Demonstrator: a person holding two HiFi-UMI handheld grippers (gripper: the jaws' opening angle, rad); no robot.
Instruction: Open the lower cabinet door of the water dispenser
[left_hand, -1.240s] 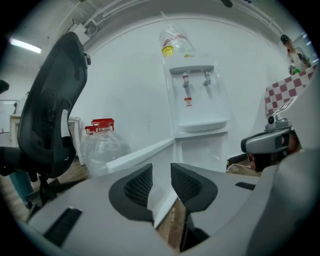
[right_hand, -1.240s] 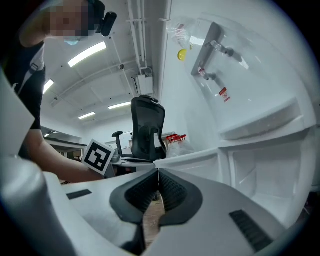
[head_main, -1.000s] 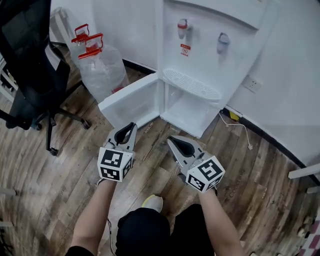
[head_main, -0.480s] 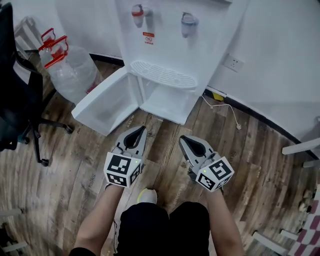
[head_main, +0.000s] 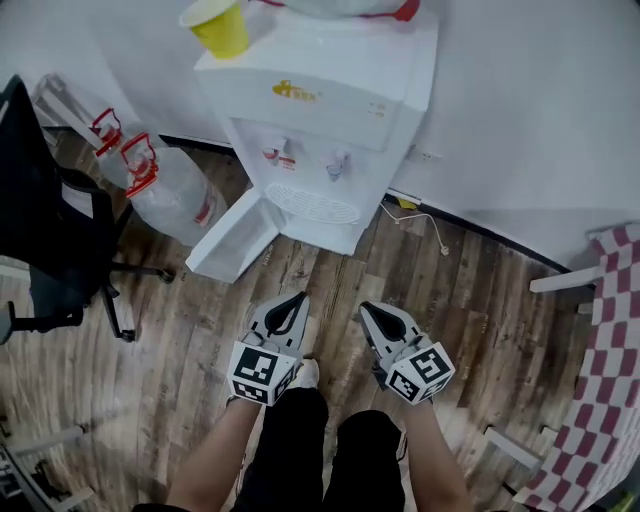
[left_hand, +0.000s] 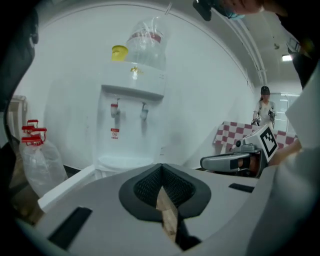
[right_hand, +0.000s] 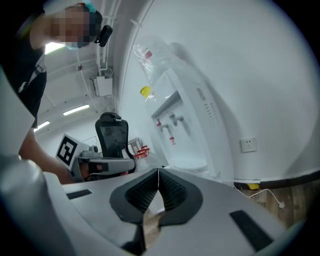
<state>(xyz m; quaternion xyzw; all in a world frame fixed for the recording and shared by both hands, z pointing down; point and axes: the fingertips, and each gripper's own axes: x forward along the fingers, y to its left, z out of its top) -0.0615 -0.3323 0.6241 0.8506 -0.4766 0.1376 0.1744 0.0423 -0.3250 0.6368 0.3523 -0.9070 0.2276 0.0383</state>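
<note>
At the base of the water dispenser (head_main: 322, 105), its lower cabinet door (head_main: 232, 238) stands swung open to the left; clear water bottles (head_main: 172, 195) sit just beside it; well apart from the door, the left gripper (head_main: 298, 299) and right gripper (head_main: 366, 310) hover side by side over the wooden floor (head_main: 480, 300), fingers together, empty.

Clutter I see around the work area
Black office chair (head_main: 50, 230) left, two red-capped jugs (head_main: 170, 195) just right of it, yellow cup (head_main: 220, 28) far centre, white cable (head_main: 432, 220) on wood floor (head_main: 480, 300), checkered cloth (head_main: 600, 370) right.
</note>
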